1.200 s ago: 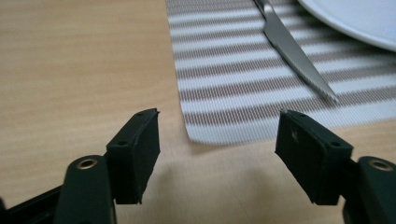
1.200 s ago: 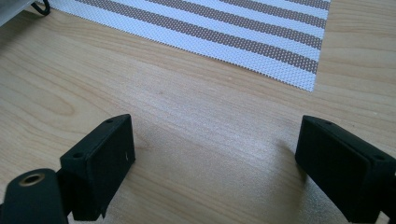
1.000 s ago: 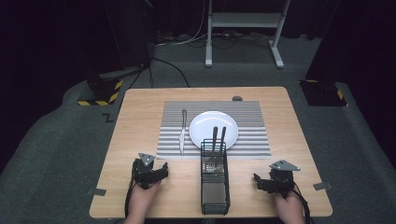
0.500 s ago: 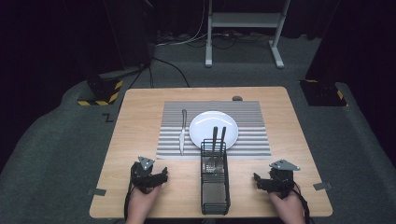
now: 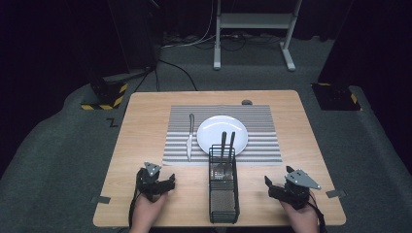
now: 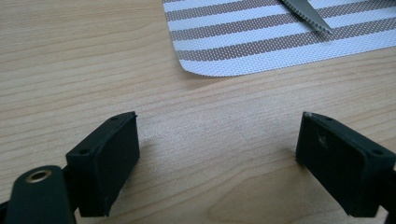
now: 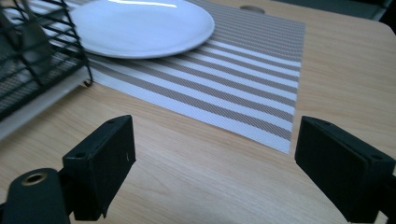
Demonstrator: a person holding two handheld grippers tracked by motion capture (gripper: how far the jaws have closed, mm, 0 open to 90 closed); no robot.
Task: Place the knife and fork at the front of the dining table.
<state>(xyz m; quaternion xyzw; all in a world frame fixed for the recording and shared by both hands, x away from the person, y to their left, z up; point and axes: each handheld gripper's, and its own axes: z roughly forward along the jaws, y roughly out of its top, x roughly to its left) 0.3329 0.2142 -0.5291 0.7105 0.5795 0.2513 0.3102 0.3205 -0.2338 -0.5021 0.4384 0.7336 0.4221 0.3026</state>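
At the table's front edge in the high view, find the left gripper (image 5: 167,180) and right gripper (image 5: 270,186) flanking the wire caddy (image 5: 211,194), two utensil handles (image 5: 222,141) leaning out toward the plate (image 5: 206,145). In the left gripper view, note jaws just opened wide over bare wood, nothing between them, the knife (image 6: 306,11) on the mat (image 6: 243,46) ahead. In the right gripper view, see jaws equally apart and empty; probably best to take one handle near its free end, square the pads, and lift straight clear of the wire.

A placemat (image 5: 252,138) lies toward the table's (image 5: 136,145) far edge. On it, a plate (image 5: 214,130) sits centrally, a knife (image 5: 189,137) left of it. A wire basket (image 5: 224,194) holding cutlery (image 5: 226,145) stands at the near edge, midway.
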